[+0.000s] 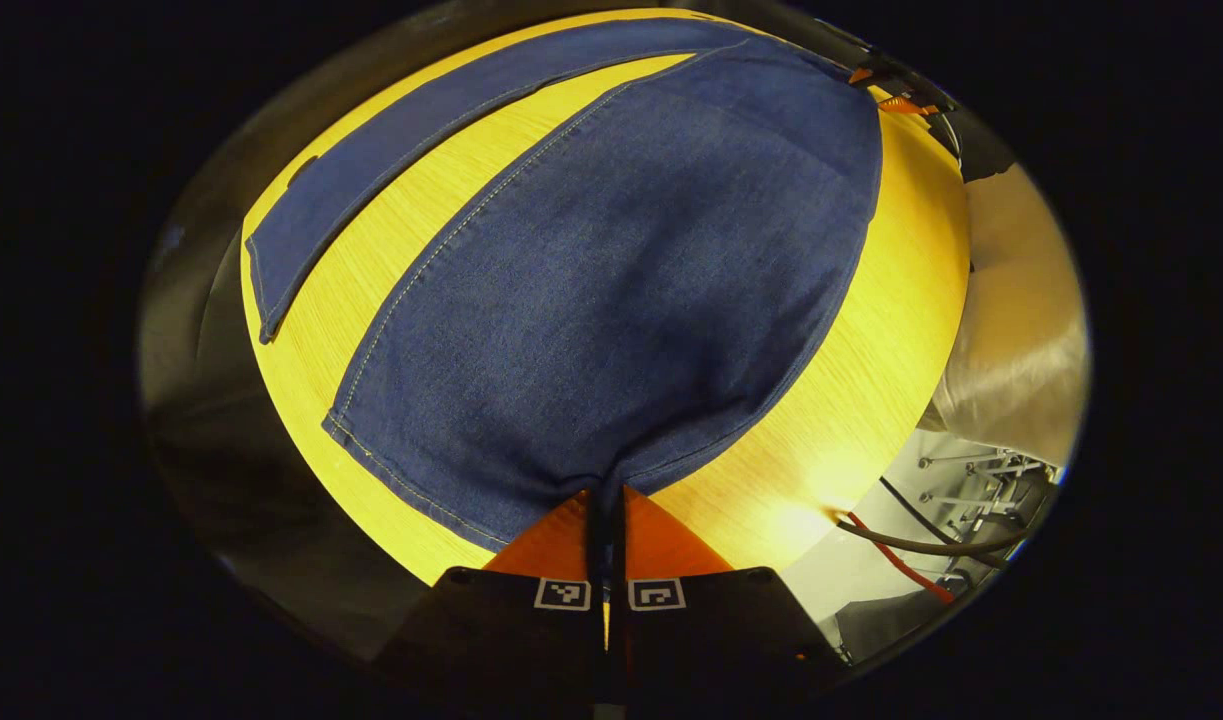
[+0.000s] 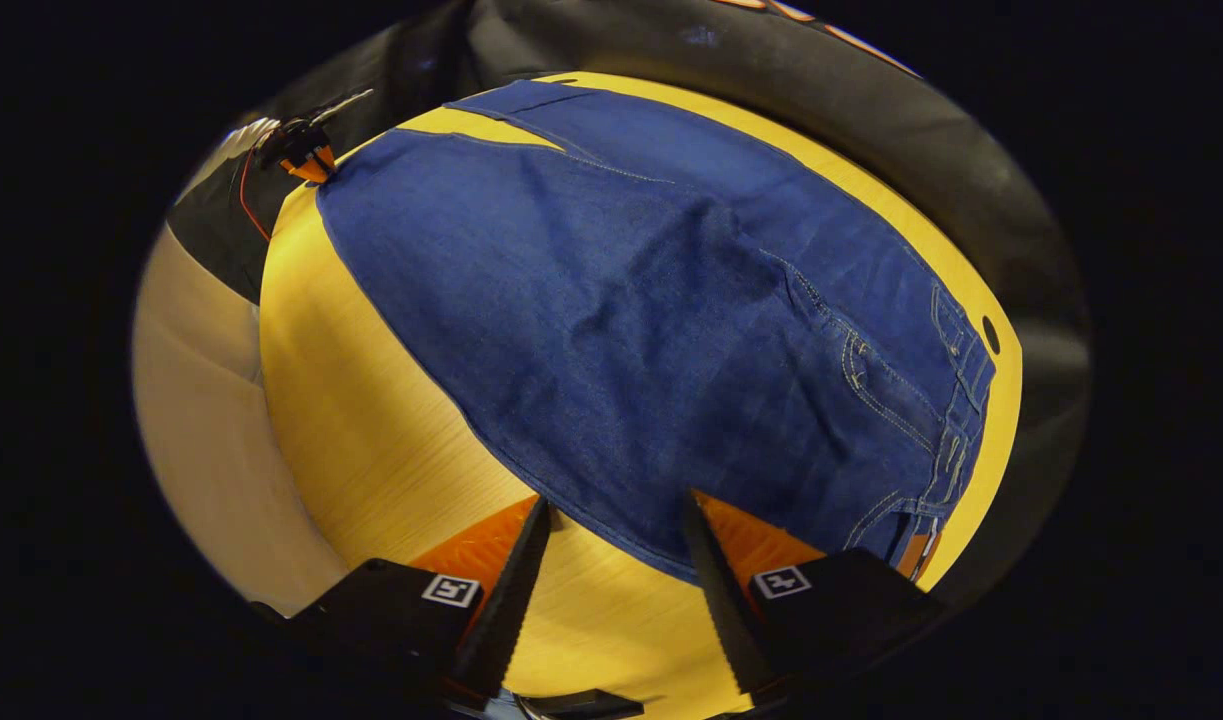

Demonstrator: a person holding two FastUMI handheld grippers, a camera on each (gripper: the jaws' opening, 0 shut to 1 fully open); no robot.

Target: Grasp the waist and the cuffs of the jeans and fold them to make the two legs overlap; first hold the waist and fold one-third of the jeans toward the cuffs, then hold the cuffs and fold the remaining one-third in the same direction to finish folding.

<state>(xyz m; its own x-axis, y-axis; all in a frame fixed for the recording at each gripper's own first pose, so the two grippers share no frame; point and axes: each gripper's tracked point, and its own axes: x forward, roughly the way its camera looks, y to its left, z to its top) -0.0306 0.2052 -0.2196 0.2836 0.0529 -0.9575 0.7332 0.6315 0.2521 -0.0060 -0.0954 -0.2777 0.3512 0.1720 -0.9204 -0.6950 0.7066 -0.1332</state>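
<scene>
Blue jeans [image 1: 631, 290] lie flat on a yellow wooden table [image 1: 851, 400], legs spread apart, the far leg [image 1: 421, 140] running along the back edge. My left gripper [image 1: 607, 492] is shut on the cuff corner of the near leg, and the denim puckers into its fingertips. In the right gripper view the jeans [image 2: 611, 300] stretch away from the waistband [image 2: 956, 400] at the right. My right gripper [image 2: 616, 505] stands open at the near side edge of the jeans close to the waist, its fingers straddling the denim edge. The left gripper [image 2: 306, 150] shows far off at the cuff.
A person's pale clothing [image 1: 1021, 340] is beside the table's right edge. Red and black cables [image 1: 901, 550] and a metal frame [image 1: 981, 480] lie below that edge. Bare tabletop [image 2: 371, 400] runs along the near side of the jeans.
</scene>
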